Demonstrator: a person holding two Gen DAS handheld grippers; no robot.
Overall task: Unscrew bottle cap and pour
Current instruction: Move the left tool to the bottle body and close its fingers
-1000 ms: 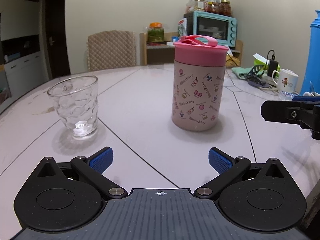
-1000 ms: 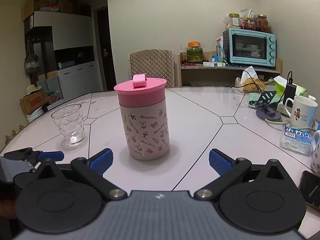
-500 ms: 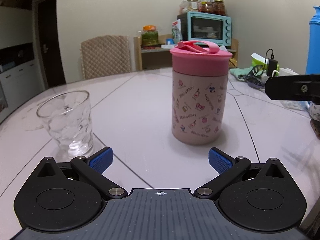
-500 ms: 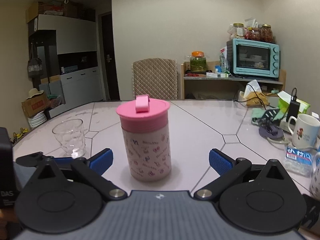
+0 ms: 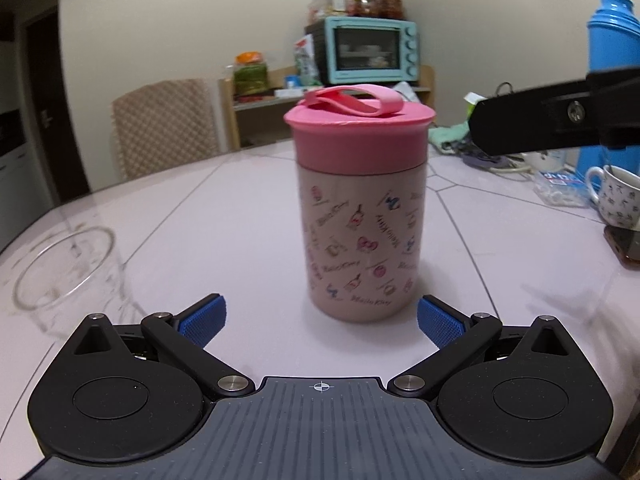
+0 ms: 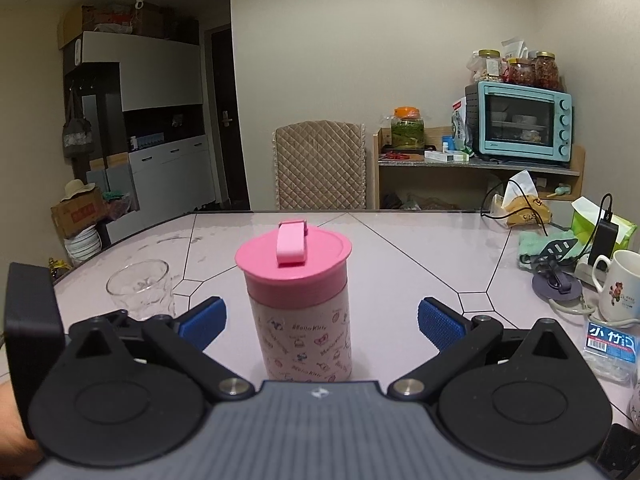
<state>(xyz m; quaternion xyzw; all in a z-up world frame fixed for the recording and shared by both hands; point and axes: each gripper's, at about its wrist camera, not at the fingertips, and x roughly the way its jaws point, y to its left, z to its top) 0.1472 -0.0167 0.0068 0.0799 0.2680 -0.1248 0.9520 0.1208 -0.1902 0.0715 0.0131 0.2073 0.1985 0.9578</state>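
I have my left gripper (image 5: 322,316) low over the pale pink table (image 5: 224,216) with its blue-padded fingers (image 5: 204,317) spread wide and holding nothing. Straight ahead of it, just beyond the fingertips and centred in the gap, stands the cream cartoon-printed bottle (image 5: 362,240), upright, its pink screw cap (image 5: 359,136) on and the pink strap lying across the top. Off to that gripper's left, close by, sits the clear dimpled drinking glass (image 5: 66,276), blurred at the edge of the view.

My right gripper (image 6: 322,322) is higher, also spread wide and holding nothing. The bottle (image 6: 304,332) rises between its fingers, touching neither pad, the cap (image 6: 294,266) above the fingertips. The glass (image 6: 140,294) stands ahead to its left, beyond the left finger. A white flowered mug (image 6: 618,290) sits far to its right.
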